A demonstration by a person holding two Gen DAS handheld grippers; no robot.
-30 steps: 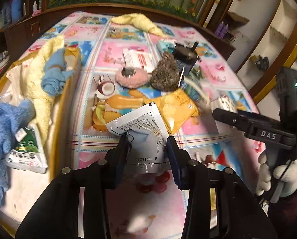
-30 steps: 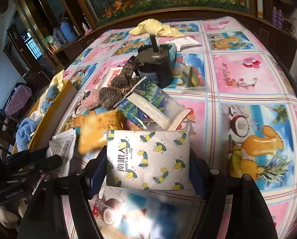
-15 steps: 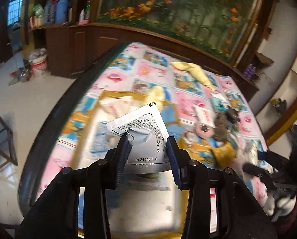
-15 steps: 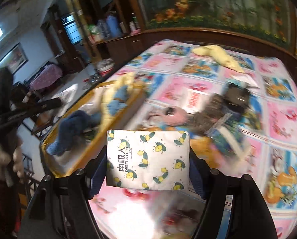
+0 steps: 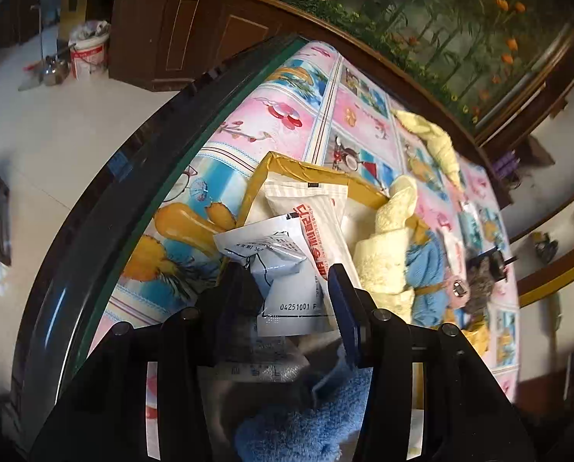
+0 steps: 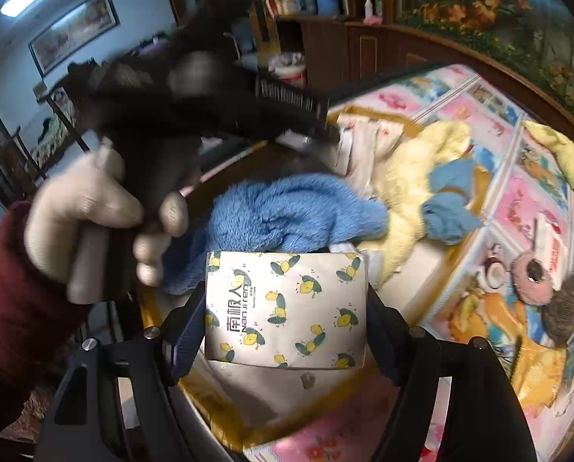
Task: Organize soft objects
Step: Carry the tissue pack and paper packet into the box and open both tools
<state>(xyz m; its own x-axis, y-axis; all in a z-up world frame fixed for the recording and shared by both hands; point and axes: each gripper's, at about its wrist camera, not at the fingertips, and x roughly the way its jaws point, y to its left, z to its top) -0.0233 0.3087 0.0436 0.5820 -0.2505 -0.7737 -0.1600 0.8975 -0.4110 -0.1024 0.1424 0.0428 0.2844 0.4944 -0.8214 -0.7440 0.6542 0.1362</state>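
**Two packets held over the yellow box**

The left gripper (image 5: 292,294) has its dark fingers pressed against a crinkled white plastic sachet (image 5: 287,269) printed with small black text and a number along its lower edge. The film is creased and glossy, bent at the top. It hangs over the near end of a shallow yellow cardboard box (image 5: 306,171) with a taped rim, which sits on the left part of a glass-topped table (image 5: 271,115) under a pink and blue cartoon cloth.

The right gripper (image 6: 285,308) is closed flat against both sides of a plump, rectangular tissue pack (image 6: 285,308), smooth white wrap patterned with little yellow lemons and green leaves. It too is above the near part of the box.

Inside the box the left wrist view shows a flat white packet with red lettering (image 5: 321,223) lying behind the sachet, a fluffy pale yellow towel (image 5: 387,254) and a knitted blue cloth (image 5: 425,269) further right. Only the right wrist view shows the shaggy blue towel (image 6: 287,211) clearly, heaped in the middle of the box, along with the person's white-gloved left hand (image 6: 90,211), blurred, gripping the other tool's handle.

Right of the box, that view also gives a fuzzy pink ring (image 6: 533,277), a dark bristly lump (image 6: 568,308) and an orange-yellow pouch (image 6: 533,377) on the cloth. A second yellow towel (image 5: 437,142) lies far across the table.
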